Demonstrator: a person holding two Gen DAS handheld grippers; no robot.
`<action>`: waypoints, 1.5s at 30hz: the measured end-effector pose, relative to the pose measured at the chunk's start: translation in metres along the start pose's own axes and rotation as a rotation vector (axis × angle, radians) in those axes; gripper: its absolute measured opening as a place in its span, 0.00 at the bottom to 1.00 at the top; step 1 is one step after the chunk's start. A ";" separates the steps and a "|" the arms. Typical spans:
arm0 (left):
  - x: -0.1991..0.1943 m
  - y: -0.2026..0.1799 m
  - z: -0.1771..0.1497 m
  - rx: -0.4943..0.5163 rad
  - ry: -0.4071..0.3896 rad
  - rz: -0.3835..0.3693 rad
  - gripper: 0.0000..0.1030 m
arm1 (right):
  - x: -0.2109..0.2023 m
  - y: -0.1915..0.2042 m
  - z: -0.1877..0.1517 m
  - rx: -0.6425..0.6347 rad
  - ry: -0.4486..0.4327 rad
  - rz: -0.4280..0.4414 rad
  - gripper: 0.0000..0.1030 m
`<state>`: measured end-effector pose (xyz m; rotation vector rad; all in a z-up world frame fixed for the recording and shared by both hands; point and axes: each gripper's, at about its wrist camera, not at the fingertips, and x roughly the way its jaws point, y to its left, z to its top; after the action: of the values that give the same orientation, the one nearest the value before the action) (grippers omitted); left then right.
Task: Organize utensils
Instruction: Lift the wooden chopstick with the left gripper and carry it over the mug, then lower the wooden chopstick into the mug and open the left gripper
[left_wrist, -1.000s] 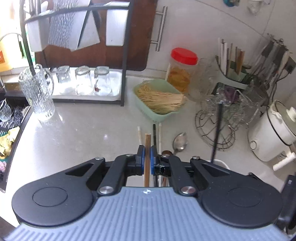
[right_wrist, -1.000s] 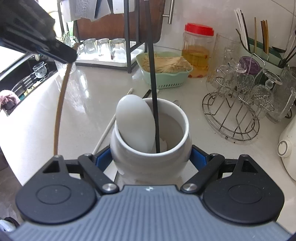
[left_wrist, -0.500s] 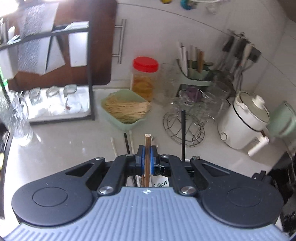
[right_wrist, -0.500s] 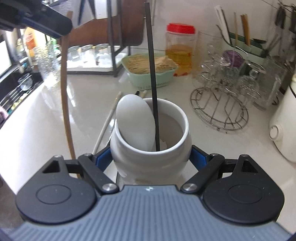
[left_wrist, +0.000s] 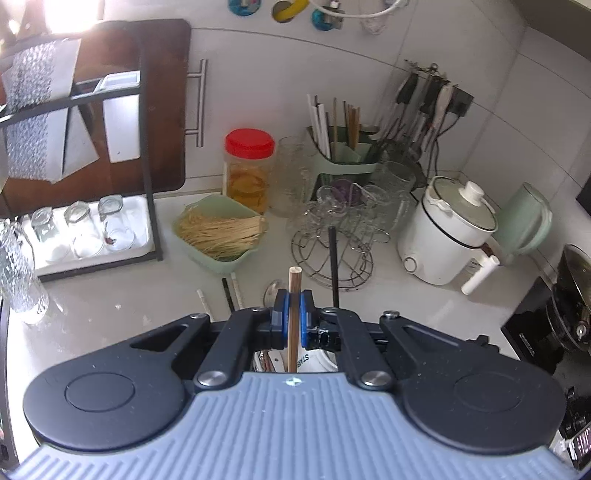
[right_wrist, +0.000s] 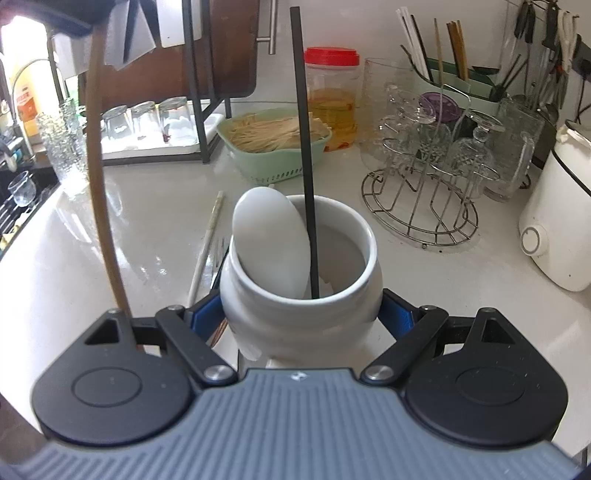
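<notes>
The left gripper (left_wrist: 292, 310) is clamped on a wooden chopstick (left_wrist: 294, 295), held in the air above the counter (right_wrist: 147, 258). The right gripper (right_wrist: 301, 317) grips a white jar (right_wrist: 299, 314) by its sides; a white spoon (right_wrist: 271, 240) and a black chopstick (right_wrist: 304, 147) stand inside. Loose utensils (right_wrist: 207, 236) lie just left of the jar.

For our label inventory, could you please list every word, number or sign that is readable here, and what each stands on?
"STA": black letters, the rest hidden, on the white container beneath the left claw.
Orange label on the yellow bottle near the sink: print too blurred to read.
Nothing else is legible.
</notes>
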<state>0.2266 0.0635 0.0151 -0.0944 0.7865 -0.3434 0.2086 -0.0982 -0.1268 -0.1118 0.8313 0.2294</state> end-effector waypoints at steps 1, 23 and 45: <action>-0.002 -0.002 0.002 0.008 -0.002 -0.005 0.06 | 0.000 0.000 0.000 0.002 0.000 -0.002 0.88; -0.044 -0.033 0.069 0.096 -0.130 -0.082 0.06 | -0.001 0.000 -0.002 0.016 -0.012 -0.013 0.88; 0.019 -0.066 0.076 0.119 -0.044 -0.123 0.06 | 0.001 -0.002 0.000 -0.004 -0.014 0.010 0.88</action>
<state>0.2751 -0.0085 0.0697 -0.0391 0.7162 -0.5027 0.2099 -0.0999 -0.1271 -0.1101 0.8179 0.2408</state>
